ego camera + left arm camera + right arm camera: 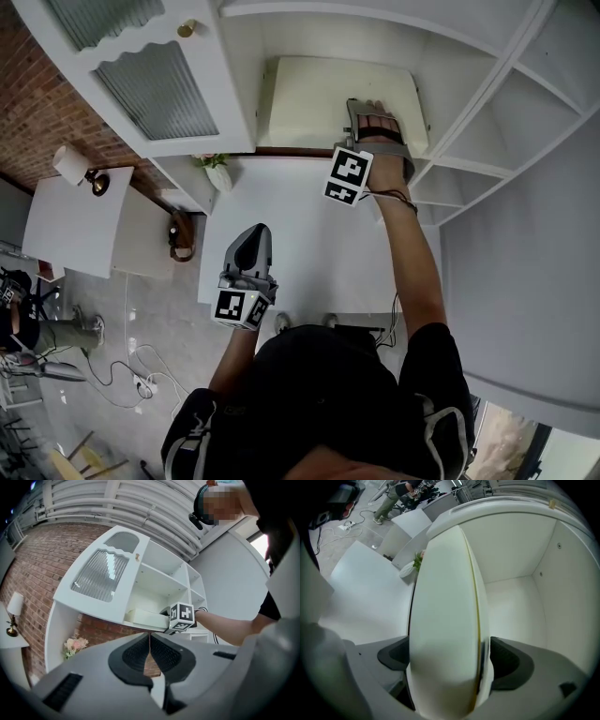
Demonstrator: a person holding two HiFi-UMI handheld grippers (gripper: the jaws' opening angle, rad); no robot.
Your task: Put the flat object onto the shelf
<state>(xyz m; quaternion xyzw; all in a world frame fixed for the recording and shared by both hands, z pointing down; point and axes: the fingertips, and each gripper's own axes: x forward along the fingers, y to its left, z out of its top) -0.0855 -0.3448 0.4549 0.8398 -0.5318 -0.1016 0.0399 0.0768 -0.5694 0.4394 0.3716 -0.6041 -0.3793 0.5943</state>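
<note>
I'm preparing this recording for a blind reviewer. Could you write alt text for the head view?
Looking steeply down, the person's right gripper reaches into a white cabinet, where a cream flat object lies at its jaws. The left gripper, jaws shut and empty, hangs over the white table below.

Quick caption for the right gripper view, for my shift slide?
Right tongs, jaws apart, around the cream flat object lying in the white shelf compartment.
</note>
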